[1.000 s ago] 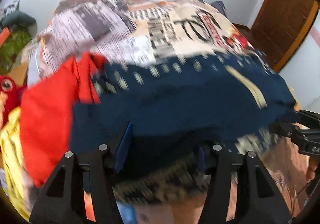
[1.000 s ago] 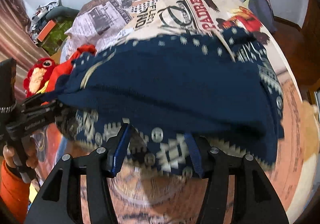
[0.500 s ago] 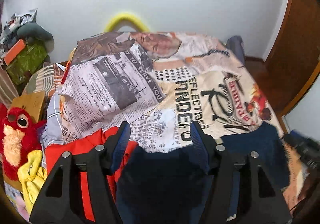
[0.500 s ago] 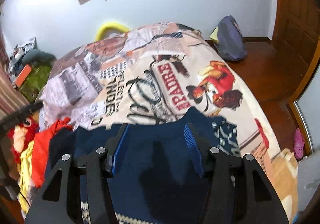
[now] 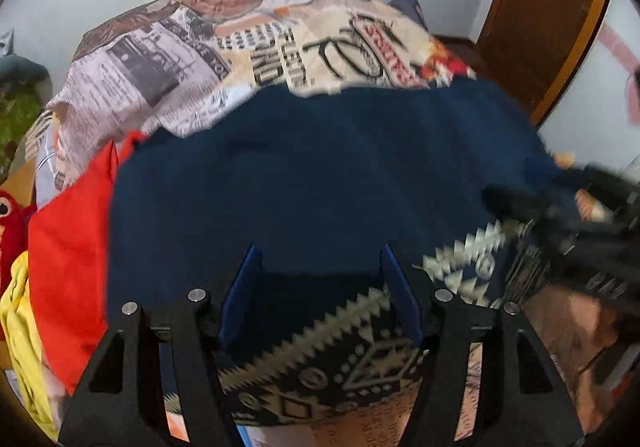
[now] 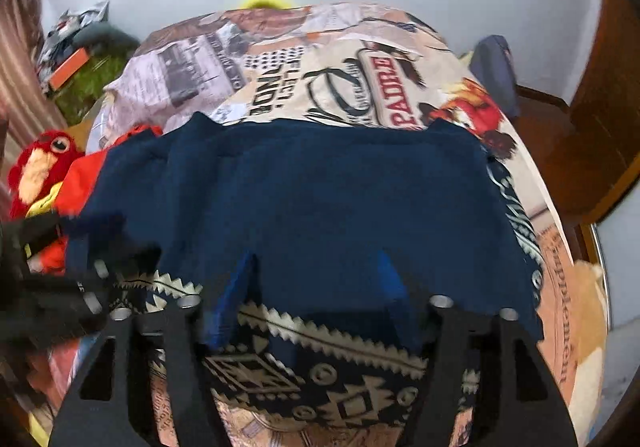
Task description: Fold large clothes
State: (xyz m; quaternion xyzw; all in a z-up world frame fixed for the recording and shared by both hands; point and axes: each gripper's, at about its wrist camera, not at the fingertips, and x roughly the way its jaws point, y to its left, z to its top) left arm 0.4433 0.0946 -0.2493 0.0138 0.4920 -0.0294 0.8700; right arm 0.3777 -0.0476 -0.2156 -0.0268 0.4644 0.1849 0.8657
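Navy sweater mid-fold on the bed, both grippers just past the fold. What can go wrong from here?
1. The right gripper is opening with the navy sweater between its jaws; if a pad snags the knit while pulling away, the fold may drag open.
2. The sweater's left edge overlaps the red garment; the next grasp there could pick up both.
3. The patterned hem sticks out unevenly below the folded layer, so the next fold may come out skewed.
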